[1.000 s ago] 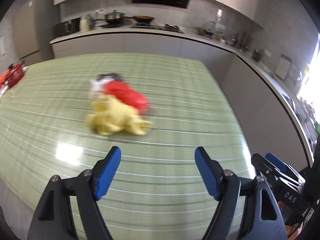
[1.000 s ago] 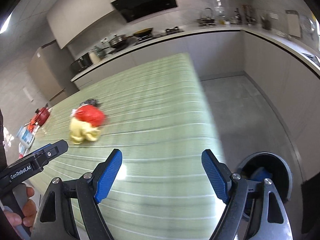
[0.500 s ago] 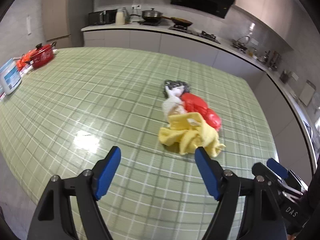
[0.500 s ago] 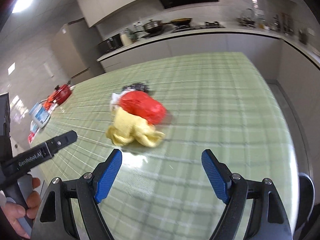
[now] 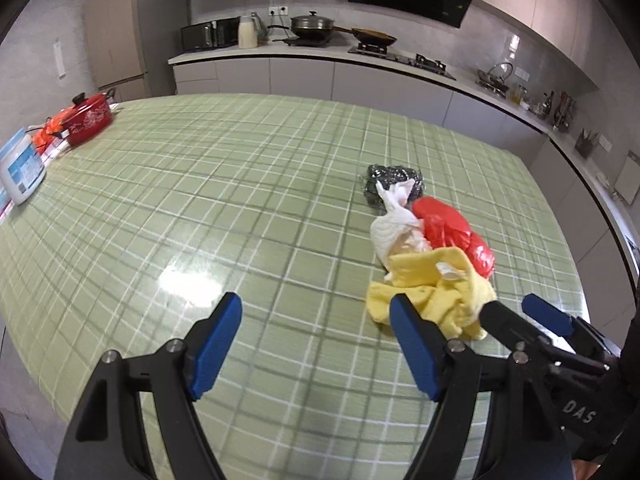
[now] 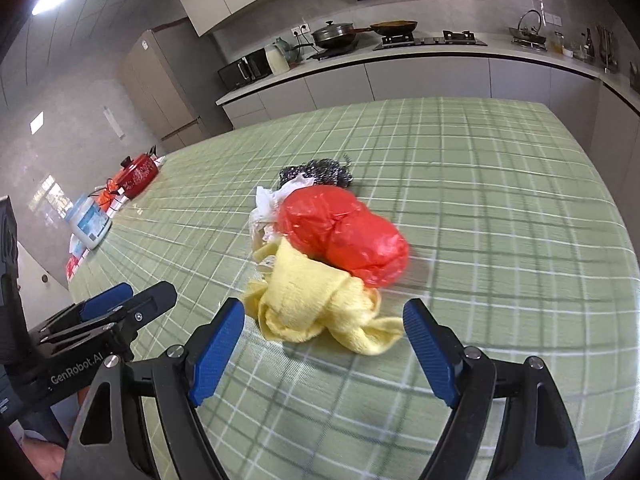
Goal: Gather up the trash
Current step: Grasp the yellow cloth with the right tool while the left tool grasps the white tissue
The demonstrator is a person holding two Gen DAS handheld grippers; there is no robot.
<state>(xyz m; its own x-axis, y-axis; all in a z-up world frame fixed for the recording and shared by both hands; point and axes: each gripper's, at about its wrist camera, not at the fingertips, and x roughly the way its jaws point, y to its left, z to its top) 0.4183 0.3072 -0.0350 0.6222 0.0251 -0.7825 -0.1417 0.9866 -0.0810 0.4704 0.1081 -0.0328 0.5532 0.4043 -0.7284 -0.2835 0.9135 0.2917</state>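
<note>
A small heap of trash lies on the green checked table [image 5: 200, 200]: a crumpled yellow cloth [image 5: 436, 292] [image 6: 320, 300] in front, a red plastic bag [image 5: 452, 232] [image 6: 344, 232] behind it, a white bag or tissue [image 5: 396, 224] [image 6: 272, 200] and a dark steel scourer [image 5: 392, 180] [image 6: 316, 172] at the back. My right gripper [image 6: 324, 344] hangs open just short of the yellow cloth, nothing between its blue pads. My left gripper [image 5: 316, 340] is open over bare table, left of the heap. Each gripper shows in the other's view, the right gripper [image 5: 524, 320] low right, the left gripper [image 6: 124, 300] low left.
A red pot [image 5: 86, 118] and a white tub [image 5: 22, 170] stand at the table's far left edge. Kitchen counters with pans and a hob [image 5: 360, 46] run behind and along the right. The table's right edge [image 6: 616, 200] drops to the floor.
Both grippers have swung towards the heap and come closer to it; it now looms large in the right wrist view. The floor bin has left that view. Jaws unchanged.
</note>
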